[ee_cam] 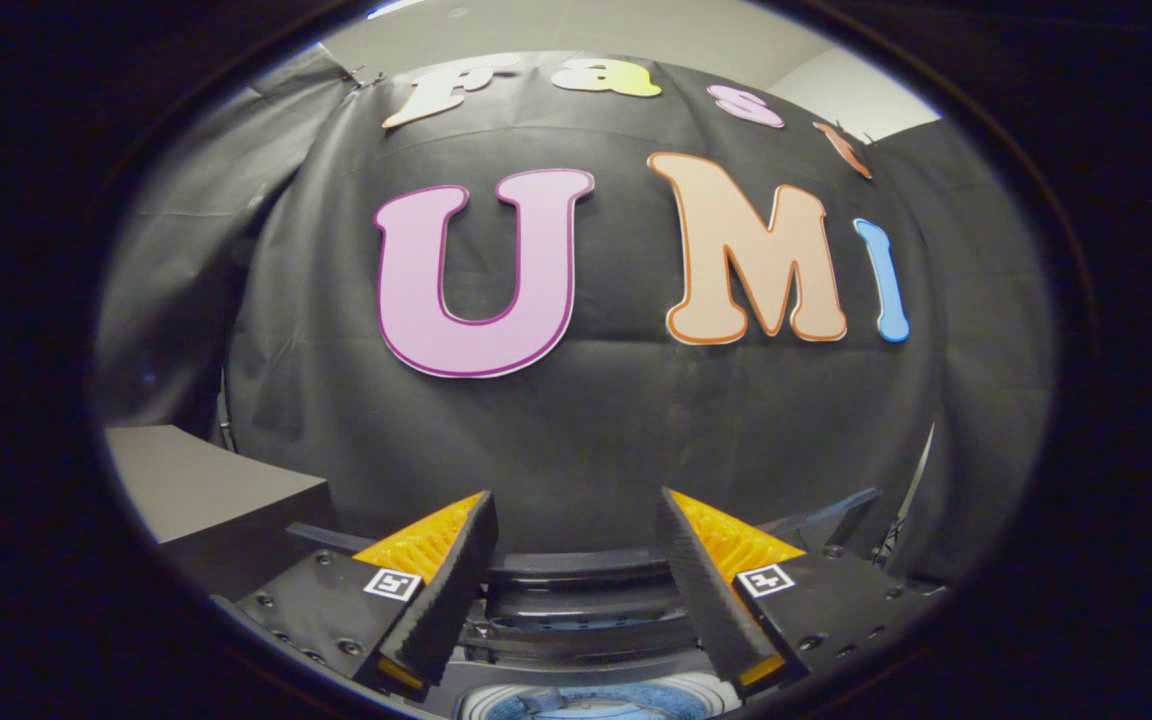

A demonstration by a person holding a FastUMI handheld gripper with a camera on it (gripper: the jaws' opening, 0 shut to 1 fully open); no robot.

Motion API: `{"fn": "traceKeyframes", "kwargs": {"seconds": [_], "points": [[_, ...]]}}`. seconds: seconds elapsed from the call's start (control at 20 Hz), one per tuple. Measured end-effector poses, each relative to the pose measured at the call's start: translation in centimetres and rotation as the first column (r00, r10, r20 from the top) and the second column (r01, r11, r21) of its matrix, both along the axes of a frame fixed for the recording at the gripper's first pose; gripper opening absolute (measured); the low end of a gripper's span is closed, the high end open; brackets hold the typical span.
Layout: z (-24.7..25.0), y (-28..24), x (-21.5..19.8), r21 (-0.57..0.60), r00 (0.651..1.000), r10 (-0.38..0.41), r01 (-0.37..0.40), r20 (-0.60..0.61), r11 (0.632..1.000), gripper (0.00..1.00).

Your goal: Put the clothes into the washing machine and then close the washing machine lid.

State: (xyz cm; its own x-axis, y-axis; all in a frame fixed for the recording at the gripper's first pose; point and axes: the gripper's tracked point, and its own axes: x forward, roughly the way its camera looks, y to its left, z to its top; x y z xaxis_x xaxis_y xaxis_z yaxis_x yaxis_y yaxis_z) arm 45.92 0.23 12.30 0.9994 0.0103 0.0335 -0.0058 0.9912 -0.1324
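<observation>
My gripper [576, 505] is open, its two fingers wide apart with nothing between them, held level and facing the booth's black cloth wall. Below and between the fingers I see the top of the washing machine [586, 600], its dark back panel and raised lid edge just beyond the fingers. At the very bottom, a round opening shows blue cloth [601, 703] lying inside the drum.
A grey flat surface [201, 480], like a table or box top, stands to the left of the machine. The black cloth wall [586, 430] hangs close behind the machine. A thin pole [921, 480] shows at the right.
</observation>
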Motion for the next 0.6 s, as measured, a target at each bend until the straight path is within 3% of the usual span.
{"fn": "traceKeyframes", "kwargs": {"seconds": [0.6], "points": [[-1.1,-0.3,-2.9,-0.001,0.999,-0.011,0.011,-0.032,1.0,0.99]]}}
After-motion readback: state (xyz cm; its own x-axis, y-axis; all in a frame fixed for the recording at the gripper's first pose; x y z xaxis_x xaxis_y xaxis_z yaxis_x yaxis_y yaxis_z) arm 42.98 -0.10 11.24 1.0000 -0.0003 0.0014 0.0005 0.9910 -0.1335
